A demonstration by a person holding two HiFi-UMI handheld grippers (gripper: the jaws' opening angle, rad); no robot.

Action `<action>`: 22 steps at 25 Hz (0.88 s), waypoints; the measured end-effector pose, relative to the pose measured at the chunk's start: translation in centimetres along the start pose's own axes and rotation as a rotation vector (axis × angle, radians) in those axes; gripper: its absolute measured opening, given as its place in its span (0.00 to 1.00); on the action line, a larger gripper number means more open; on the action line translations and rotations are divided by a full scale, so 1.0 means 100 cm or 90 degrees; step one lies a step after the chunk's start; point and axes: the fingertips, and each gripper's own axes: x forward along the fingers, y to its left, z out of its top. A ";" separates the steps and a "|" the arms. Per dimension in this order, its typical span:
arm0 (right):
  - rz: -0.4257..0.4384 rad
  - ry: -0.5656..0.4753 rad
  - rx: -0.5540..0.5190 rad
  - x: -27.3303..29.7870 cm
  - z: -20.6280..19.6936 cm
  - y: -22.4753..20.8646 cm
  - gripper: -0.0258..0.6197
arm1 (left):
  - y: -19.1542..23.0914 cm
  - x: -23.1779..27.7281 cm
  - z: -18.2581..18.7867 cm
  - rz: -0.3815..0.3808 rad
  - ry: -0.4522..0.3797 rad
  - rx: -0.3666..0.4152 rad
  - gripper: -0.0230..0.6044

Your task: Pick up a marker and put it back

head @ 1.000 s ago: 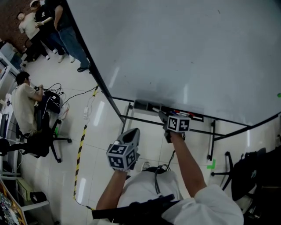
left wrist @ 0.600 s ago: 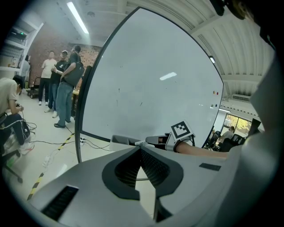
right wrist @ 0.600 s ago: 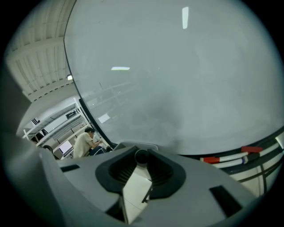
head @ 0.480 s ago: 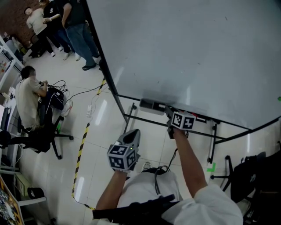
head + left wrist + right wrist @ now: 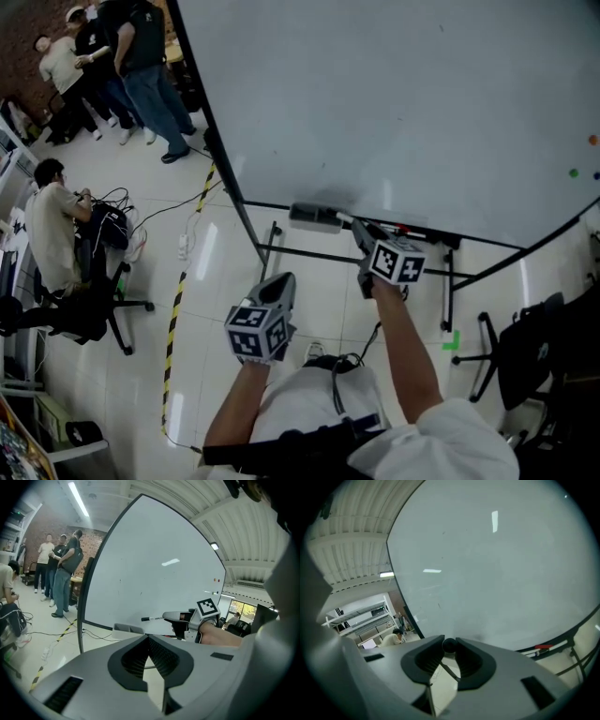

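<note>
Here, a marker (image 5: 151, 618) sits clamped in the right tongs (image 5: 448, 647), whose jaws have just been closing on it, in the air just above the tray (image 5: 314, 216) at the whiteboard's (image 5: 394, 103) lower edge. The left tongs (image 5: 149, 639), nearer the person, are closed and empty.

Legend: a white short-sleeved shirt (image 5: 450, 436) is being worn, crossed by a black strap (image 5: 281, 450). The left gripper (image 5: 283, 281) and right gripper (image 5: 361, 232) are being shown grey-shelled, each capped by a cube (image 5: 258, 330) of black-and-white square markers.
</note>
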 end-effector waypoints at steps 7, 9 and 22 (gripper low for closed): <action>0.007 -0.043 -0.003 -0.082 -0.010 0.046 0.17 | -0.021 -0.024 -0.005 -0.038 -0.004 0.008 0.03; 0.004 -0.050 -0.002 -0.103 -0.016 0.058 0.17 | -0.025 -0.031 -0.009 -0.043 -0.003 0.012 0.03; -0.030 -0.063 0.072 -0.192 -0.082 0.089 0.16 | -0.055 -0.055 -0.020 -0.095 0.001 0.026 0.03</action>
